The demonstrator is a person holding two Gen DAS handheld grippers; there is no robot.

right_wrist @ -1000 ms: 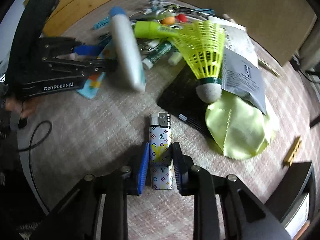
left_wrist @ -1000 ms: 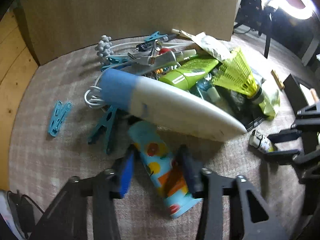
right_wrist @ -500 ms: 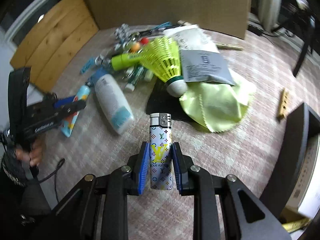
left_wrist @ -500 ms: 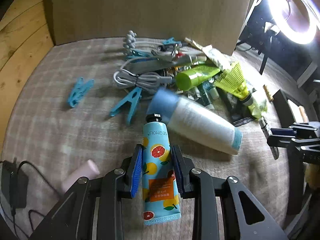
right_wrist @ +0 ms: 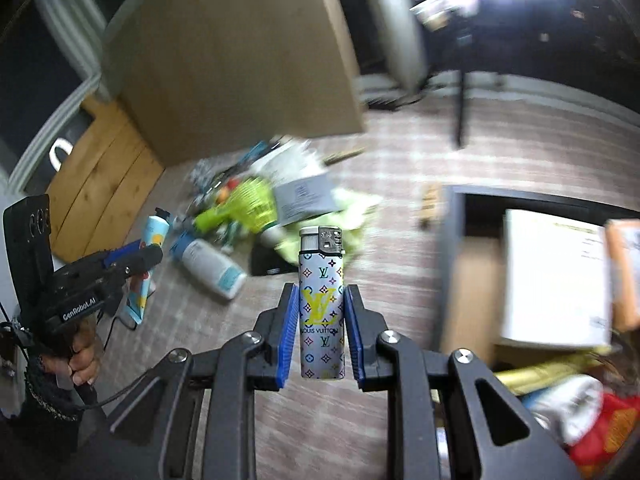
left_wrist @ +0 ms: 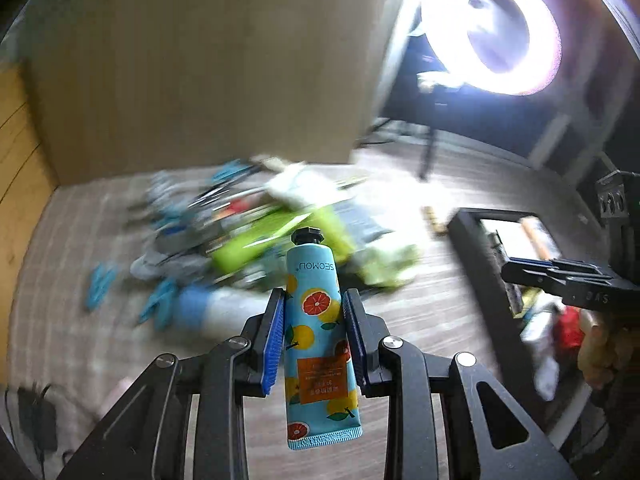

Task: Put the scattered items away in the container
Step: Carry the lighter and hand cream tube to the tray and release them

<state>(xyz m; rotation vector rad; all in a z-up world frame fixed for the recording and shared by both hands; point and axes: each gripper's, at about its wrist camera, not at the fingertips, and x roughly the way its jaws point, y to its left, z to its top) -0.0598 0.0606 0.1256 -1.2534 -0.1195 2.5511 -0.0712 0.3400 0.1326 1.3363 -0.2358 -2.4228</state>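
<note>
Left tongs clamp the blue hand-cream tube lengthwise, cap pointing away. Right tongs clamp the lighter upright between the pads, metal head pointing away.

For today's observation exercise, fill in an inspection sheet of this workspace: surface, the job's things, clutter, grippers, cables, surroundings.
Surface: checked cloth, grey-pink, covers the worktop.
Job's things: blue fruit-print hand cream tube and patterned lighter, both lifted; black container at right, already holding papers and packets.
Clutter: blurred pile beyond the tube; white bottle with blue cap, blue clothes pegs, yellow-green cloth.
Grippers: left gripper shut on the tube; right gripper shut on the lighter.
Cables: black cable below the left gripper's handle.
Surroundings: cardboard panel behind the pile; ring light; wooden board.
</note>
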